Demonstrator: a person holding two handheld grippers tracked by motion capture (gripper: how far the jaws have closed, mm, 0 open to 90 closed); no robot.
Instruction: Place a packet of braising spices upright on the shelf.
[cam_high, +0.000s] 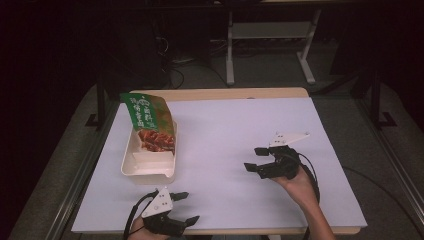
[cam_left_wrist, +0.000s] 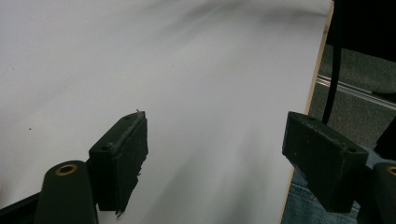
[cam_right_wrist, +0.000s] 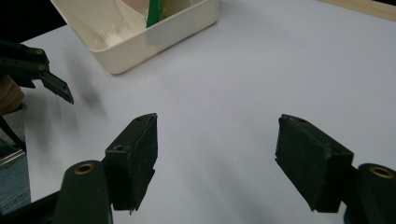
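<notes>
While both jaws stand apart and empty, left gripper hovers at the bench near edge, right gripper mid-right; cream tray holds a green packet left.

A: Which colours mark the table?

B: A white sheet with a pale wood rim. At nine o'clock, a cream tray holds a green packet with pale lettering and a red-brown picture.

A: And the grippers?

B: Left gripper and right gripper: black jaws, grey plates.

Packet in tray, left on table; grippers nearer.
</notes>
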